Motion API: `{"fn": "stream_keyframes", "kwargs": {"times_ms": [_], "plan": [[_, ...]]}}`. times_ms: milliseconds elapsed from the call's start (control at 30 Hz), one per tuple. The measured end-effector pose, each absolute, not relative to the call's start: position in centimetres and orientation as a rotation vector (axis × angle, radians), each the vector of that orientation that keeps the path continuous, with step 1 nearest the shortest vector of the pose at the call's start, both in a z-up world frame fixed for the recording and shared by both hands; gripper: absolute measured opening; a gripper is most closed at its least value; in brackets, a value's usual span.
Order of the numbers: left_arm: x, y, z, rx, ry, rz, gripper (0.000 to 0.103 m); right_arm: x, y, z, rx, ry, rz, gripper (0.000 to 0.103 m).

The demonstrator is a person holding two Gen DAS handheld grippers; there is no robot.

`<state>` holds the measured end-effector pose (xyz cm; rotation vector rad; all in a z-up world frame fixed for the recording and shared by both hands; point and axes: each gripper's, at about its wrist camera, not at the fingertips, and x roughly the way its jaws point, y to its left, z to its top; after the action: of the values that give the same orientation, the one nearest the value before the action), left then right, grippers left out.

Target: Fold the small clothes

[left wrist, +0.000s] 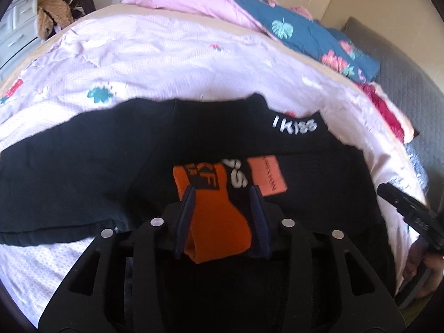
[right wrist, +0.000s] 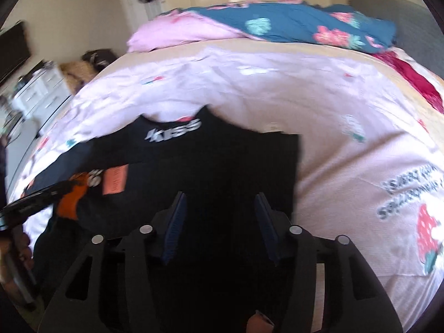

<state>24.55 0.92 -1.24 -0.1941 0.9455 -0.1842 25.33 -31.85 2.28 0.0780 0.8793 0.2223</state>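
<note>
A small black garment (left wrist: 83,166) with white "KISS" lettering, an orange part (left wrist: 219,216) and a salmon patch (left wrist: 267,176) lies spread on the bed. My left gripper (left wrist: 222,191) hangs over its near edge, jaws apart, with the orange part lying between the fingers. My right gripper (right wrist: 219,198) is over the garment's right half (right wrist: 222,161), jaws apart, black cloth between and under them. Each gripper shows at the edge of the other's view: the right one (left wrist: 408,208), the left one (right wrist: 41,194).
The bed has a pale pink printed sheet (left wrist: 166,55). A pink and teal quilt (left wrist: 277,14) is heaped at the far side, with a red cloth (left wrist: 385,108) at the right edge. A grey headboard (right wrist: 410,14) and white drawers (right wrist: 41,88) flank the bed.
</note>
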Motion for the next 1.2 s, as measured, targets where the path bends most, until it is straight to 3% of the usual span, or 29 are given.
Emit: {"fn": "stream_keyframes", "kwargs": {"times_ms": [200,400,467,600,667,700,733,1200], "plan": [[24.5,0.9,-4.2,-0.135,1.02,-0.125,0.042,25.6,-28.8,0.3,0.003,0.956,0.274,0.056],[23.9,1.1,-3.6,-0.141,1.001,-0.129,0.047,26.4,-29.0,-2.1,-0.011,1.04,0.229,0.062],[23.5,1.5,-2.9,-0.15,0.986,-0.132,0.053,26.3,-28.8,-1.4,0.002,1.013,0.252,0.075],[23.0,2.2,-1.4,-0.147,0.939,-0.1,0.069,25.6,-28.1,0.0,-0.007,0.952,0.281,0.084],[22.8,2.6,-0.9,-0.154,0.928,-0.092,0.076,25.1,-27.5,0.7,-0.016,0.918,0.291,0.094],[22.6,3.0,-0.7,-0.159,0.919,-0.075,0.088,24.9,-27.0,1.1,-0.018,0.897,0.294,0.095],[22.4,3.4,-0.5,-0.156,0.911,-0.048,0.094,24.8,-26.5,1.3,-0.021,0.885,0.297,0.096],[19.6,11.4,0.5,-0.242,0.877,0.204,0.094,21.9,-18.3,4.3,-0.047,0.774,0.429,0.099]]}}
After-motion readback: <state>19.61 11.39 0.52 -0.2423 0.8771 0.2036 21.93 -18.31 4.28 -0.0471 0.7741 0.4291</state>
